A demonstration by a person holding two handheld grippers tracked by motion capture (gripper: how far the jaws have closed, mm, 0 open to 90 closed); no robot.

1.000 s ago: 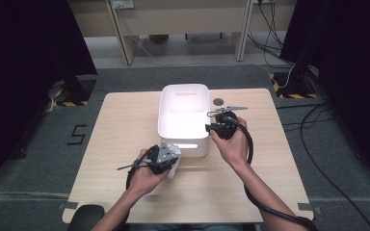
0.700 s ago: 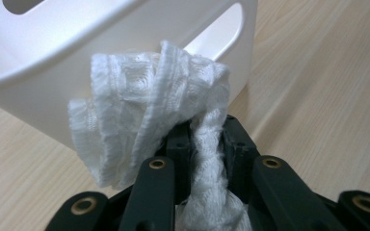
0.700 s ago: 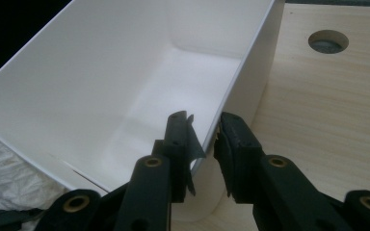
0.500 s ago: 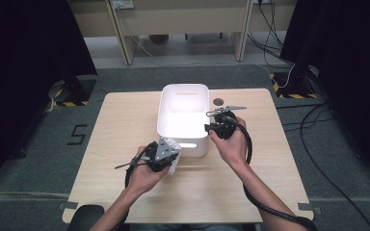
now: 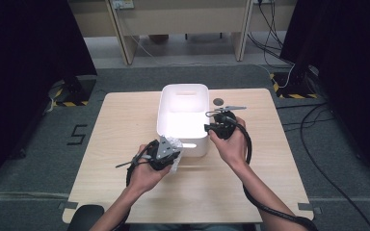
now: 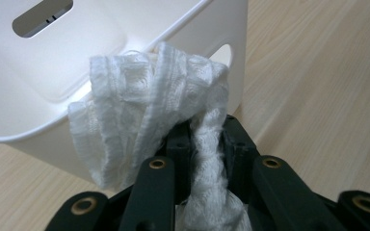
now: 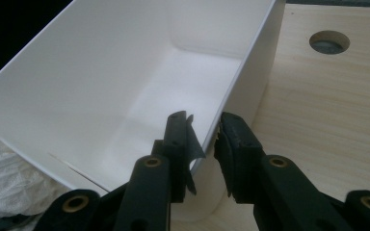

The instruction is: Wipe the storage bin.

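High view: a white bin (image 5: pixel 183 118) sits mid-table (image 5: pixel 125 192). The left gripper (image 5: pixel 161 153) is just off the bin's near-left corner, with a bunched white cloth (image 5: pixel 172 147) in it, touching or almost touching the bin's near wall. The right gripper (image 5: pixel 220 126) is at the bin's right wall, near the front corner. A round hole (image 5: pixel 218 101) in the tabletop lies just right of the bin's far end.

Left gripper view: the left gripper (image 6: pixel 207 139) has its jaws closed tight on a twisted strand of the cloth (image 6: pixel 144 115); the rest fans out above the jaws, draped against the bin's rim (image 6: pixel 24 137) but outside the bin, not in it.

Right gripper view: the right gripper (image 7: pixel 204 134) straddles the bin's right wall (image 7: pixel 250 62), one jaw inside and one outside, with a narrow gap. Whether the jaws actually pinch the wall I cannot tell. The bin looks empty inside; a bit of cloth (image 7: pixel 9 187) shows past its near corner.

Risks, as I judge them: the loose fan of cloth could catch on the rim and hang outside when let go, since only one strand is clamped. If the right grip is slack, a push from the cloth could slide or tip the light bin.
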